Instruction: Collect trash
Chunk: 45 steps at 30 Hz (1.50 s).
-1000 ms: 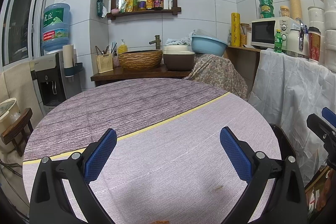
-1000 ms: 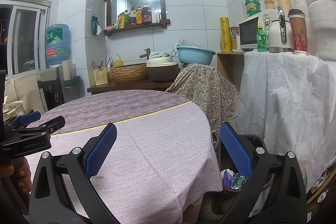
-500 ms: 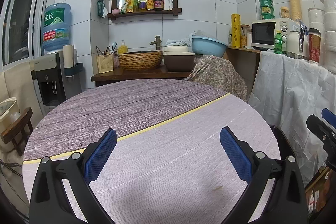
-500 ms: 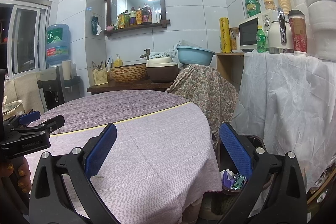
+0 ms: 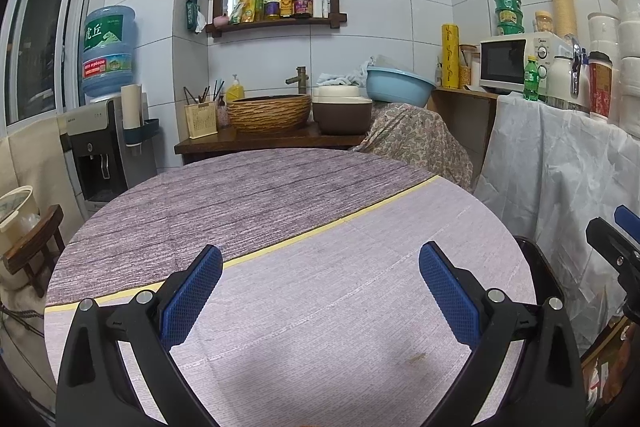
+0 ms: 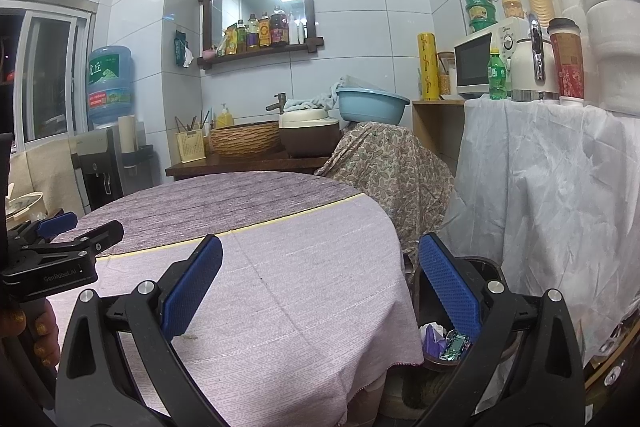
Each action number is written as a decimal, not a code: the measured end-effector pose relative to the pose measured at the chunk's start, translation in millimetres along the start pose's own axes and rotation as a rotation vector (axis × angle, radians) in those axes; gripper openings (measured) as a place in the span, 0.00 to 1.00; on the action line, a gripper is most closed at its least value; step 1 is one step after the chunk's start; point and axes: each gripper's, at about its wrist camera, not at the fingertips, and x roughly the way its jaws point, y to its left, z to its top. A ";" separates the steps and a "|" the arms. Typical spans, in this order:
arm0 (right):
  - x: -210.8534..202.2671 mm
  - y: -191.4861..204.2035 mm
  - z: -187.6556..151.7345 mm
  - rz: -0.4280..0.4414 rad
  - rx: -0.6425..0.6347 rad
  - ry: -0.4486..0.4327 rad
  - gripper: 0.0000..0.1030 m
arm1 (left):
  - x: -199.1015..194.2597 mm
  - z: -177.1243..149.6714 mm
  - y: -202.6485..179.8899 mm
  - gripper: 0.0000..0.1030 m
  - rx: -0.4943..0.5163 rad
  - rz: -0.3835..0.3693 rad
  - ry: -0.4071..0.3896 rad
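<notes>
Right wrist view: worktop point(image 6: 280, 287) ahead of both claws appears bare. Bin point(image 6: 486, 267) sits below right claw point(image 6: 320, 279), trash point(image 6: 444, 341) inside. Left claw point(image 5: 320, 291) and right both wide, empty. Risk: snagging the cloth.

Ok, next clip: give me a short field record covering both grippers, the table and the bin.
left gripper: open, empty, over the round table
right gripper: open, empty, at the table's edge above the bin
round table with purple striped cloth: no loose trash visible; small brown stain
dark trash bin: beside the table, holds a purple wrapper and a green packet
task stage: appears finished or nearly so
</notes>
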 end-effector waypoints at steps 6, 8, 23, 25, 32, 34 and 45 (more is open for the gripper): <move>-2.6 0.9 2.4 0.002 0.000 0.000 0.94 | -0.2 0.6 2.3 0.95 -0.004 0.001 0.001; -2.2 0.6 2.6 0.003 0.001 0.001 0.94 | -0.3 0.4 2.8 0.95 -0.005 0.000 0.003; -3.1 3.8 6.3 0.006 0.000 0.003 0.94 | -0.6 -1.5 4.2 0.95 -0.001 0.001 0.005; -2.2 3.4 6.1 0.007 0.001 0.005 0.94 | -0.4 -1.5 3.9 0.95 -0.001 0.001 0.005; -1.6 2.6 6.6 0.007 0.002 0.005 0.94 | 2.2 -1.4 4.3 0.95 -0.008 -0.006 0.013; -1.5 2.8 6.5 0.006 0.003 0.005 0.94 | 1.9 -1.5 4.1 0.95 -0.005 -0.006 0.011; -0.6 2.9 6.9 0.005 0.005 0.003 0.94 | 1.3 -0.3 2.2 0.95 -0.008 -0.006 0.006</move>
